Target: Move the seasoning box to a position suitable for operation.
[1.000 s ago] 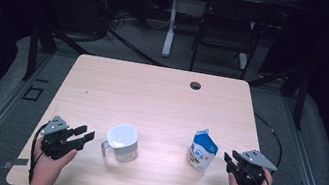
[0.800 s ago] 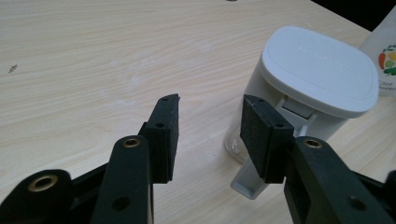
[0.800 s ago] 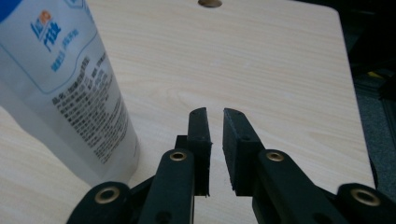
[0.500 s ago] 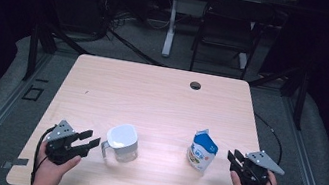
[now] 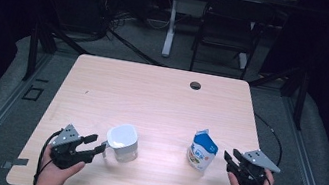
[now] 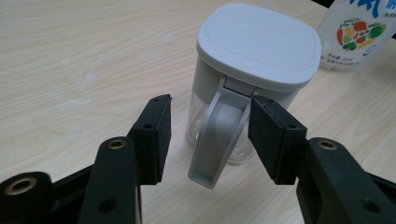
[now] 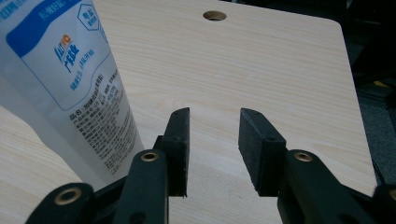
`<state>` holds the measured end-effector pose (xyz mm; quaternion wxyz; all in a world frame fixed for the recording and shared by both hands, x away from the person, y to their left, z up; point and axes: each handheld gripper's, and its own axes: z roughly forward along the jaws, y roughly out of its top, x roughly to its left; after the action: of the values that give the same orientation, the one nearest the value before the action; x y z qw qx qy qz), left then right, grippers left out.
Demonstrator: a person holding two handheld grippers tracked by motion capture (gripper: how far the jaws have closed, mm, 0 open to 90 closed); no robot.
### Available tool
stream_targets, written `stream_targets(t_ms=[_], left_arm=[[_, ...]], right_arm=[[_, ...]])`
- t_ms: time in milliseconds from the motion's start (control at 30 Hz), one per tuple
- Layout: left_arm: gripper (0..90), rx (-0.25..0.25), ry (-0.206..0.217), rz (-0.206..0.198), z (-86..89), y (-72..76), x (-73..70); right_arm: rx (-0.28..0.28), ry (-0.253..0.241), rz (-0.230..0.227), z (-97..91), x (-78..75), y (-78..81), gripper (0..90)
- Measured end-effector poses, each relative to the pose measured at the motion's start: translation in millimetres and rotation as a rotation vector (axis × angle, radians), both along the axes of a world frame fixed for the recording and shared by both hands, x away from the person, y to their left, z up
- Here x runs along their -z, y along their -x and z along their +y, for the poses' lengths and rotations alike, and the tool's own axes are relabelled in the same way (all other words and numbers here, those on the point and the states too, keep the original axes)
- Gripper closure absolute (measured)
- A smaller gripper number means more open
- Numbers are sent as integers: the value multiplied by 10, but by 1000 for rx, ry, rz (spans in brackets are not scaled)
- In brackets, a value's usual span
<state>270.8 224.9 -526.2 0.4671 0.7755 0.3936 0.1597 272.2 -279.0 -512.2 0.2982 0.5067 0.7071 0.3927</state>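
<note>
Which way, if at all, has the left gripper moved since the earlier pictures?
Yes. The left gripper has shifted right toward the jug, whose handle sits between its opening jaws.

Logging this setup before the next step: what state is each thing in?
Jug: upright, lid shut, handle between the left gripper's pads.
Carton: upright on the table.
Left gripper: open, jaws just widened, not pressing the handle.
Right gripper: open, jaws just widened, nothing between them, beside the carton.
</note>
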Motion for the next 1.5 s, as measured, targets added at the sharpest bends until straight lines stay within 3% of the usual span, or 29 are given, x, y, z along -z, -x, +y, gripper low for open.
stream_targets(t_ms=[600, 900, 1200, 1500], left_arm=[[542, 25, -70, 23, -162, -24, 94], [601, -22, -130, 23, -226, -35, 132], [619, -58, -132, 23, -196, -78, 172], [668, -50, -155, 14, -216, -114, 186]], right_arm=[[-22, -18, 3, 18, -13, 11, 601], [-18, -20, 7, 3, -4, 12, 587], [-16, -28, 5, -2, -3, 17, 571], [-18, -32, 1, 11, -8, 22, 567]])
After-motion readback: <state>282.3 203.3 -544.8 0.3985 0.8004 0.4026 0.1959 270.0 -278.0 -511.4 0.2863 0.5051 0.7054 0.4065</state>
